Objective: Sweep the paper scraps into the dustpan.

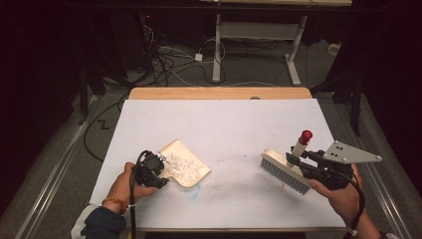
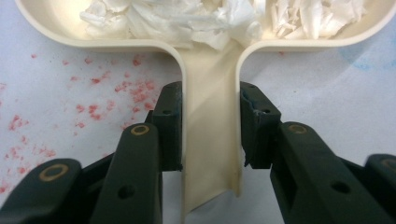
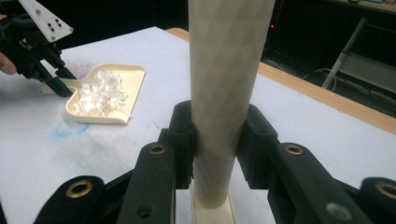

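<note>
A cream dustpan (image 1: 186, 169) lies on the white table at front left, holding a heap of white paper scraps (image 1: 180, 165). My left gripper (image 1: 161, 180) is shut on the pan's short handle (image 2: 210, 116), a pad pressing each side, and the scraps (image 2: 187, 18) sit just past it. At front right, my right gripper (image 1: 294, 158) is shut on the cream, red-tipped handle (image 1: 301, 142) of a hand brush (image 1: 281, 172), bristles down near the table. The right gripper view has its jaws clamped on that handle (image 3: 224, 84), with the dustpan (image 3: 107, 91) and left gripper (image 3: 51, 74) farther off.
The table's white sheet (image 1: 224, 124) carries a blue smudge (image 1: 195, 191) by the pan and red specks (image 2: 93, 93) near its handle. A wooden edge (image 1: 219, 93) runs along the back. Beyond it are floor cables (image 1: 169, 59) and desk legs (image 1: 217, 50).
</note>
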